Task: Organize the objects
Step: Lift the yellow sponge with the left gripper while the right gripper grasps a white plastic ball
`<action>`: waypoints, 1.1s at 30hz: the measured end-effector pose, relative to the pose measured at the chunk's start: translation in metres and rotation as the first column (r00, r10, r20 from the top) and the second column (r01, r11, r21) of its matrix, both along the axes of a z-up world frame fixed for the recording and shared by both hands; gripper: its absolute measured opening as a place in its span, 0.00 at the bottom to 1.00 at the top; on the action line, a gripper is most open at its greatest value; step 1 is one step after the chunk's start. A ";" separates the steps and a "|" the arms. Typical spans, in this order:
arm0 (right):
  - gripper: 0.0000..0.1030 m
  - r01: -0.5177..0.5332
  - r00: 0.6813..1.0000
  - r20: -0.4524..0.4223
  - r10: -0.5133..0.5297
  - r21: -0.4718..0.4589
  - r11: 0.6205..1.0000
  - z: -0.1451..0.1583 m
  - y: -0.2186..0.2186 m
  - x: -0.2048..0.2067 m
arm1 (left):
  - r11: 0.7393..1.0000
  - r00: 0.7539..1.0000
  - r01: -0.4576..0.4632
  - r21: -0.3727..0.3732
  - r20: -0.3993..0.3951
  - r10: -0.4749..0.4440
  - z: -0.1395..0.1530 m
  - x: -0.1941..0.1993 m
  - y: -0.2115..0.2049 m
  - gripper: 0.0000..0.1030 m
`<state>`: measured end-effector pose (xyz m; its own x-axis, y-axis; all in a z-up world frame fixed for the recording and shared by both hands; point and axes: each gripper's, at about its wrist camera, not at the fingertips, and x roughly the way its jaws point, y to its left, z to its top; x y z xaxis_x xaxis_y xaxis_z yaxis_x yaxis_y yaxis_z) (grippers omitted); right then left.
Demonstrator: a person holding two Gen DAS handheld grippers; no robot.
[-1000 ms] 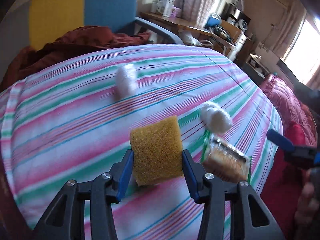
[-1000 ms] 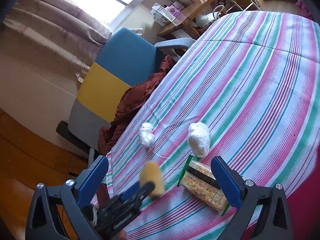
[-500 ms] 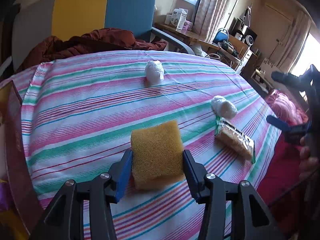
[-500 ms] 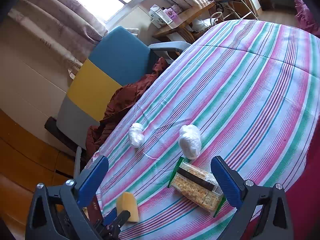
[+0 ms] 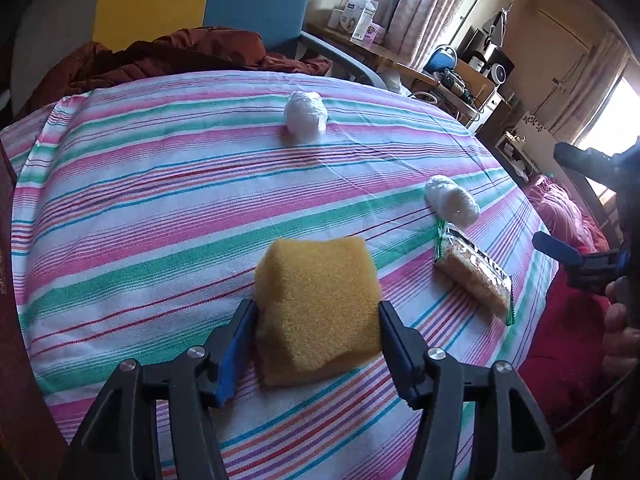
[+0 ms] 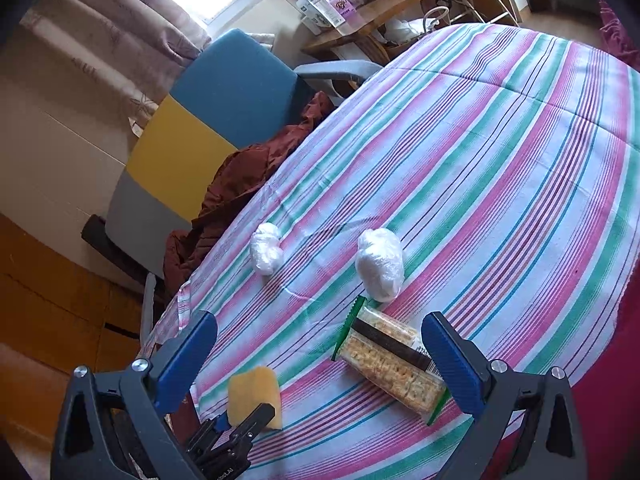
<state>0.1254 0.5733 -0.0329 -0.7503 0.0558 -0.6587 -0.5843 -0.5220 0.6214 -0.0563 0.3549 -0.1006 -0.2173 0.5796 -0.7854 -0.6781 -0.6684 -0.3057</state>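
Sponge: yellow, resting on the striped cloth of the bench near its front edge, between the jaws of the left gripper. These jaws are opening; the sponge stands between them and the pads appear barely touching its sides or just clear.

Risks, largest item first:
- Cloth: loose and creased. A low jaw tip withdrawn along it could drag it and shift every item.
- Sponge: light and springy. It may cling to one pad and tip or be pulled off the edge if the gripper retreats before the jaws have fully parted.
- Cracker packet: lies between the wide-spread, empty jaws of the right gripper; closing hard could crush the contents.
- Two white wrapped bundles: rounded, likely to roll if nudged.

View differences: the right wrist view shows the sponge's narrow side and the bench edge; the left wrist view shows the broad face and the person's hand.
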 end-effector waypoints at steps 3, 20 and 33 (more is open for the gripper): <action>1.00 -0.007 0.999 0.035 0.008 -0.031 0.999 -0.006 0.002 -0.004 | 1.000 0.999 0.002 0.004 -0.034 -0.001 -0.001 0.004 -0.001 0.61; 1.00 -0.035 0.903 0.430 -0.001 0.076 0.997 -0.022 0.030 -0.077 | 0.998 1.000 0.006 0.063 -0.026 -0.004 -0.003 0.003 -0.009 0.61; 0.81 -0.098 0.865 0.501 -0.009 0.186 0.978 -0.046 0.045 -0.105 | 0.998 1.000 0.008 0.063 -0.022 -0.007 -0.003 0.003 -0.008 0.62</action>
<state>0.0200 0.6180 -0.0786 -0.3308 0.1996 -0.9223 -0.7599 -0.6359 0.1349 -0.0532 0.3467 -0.1038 -0.2294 0.6291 -0.7427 -0.6897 -0.6435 -0.3321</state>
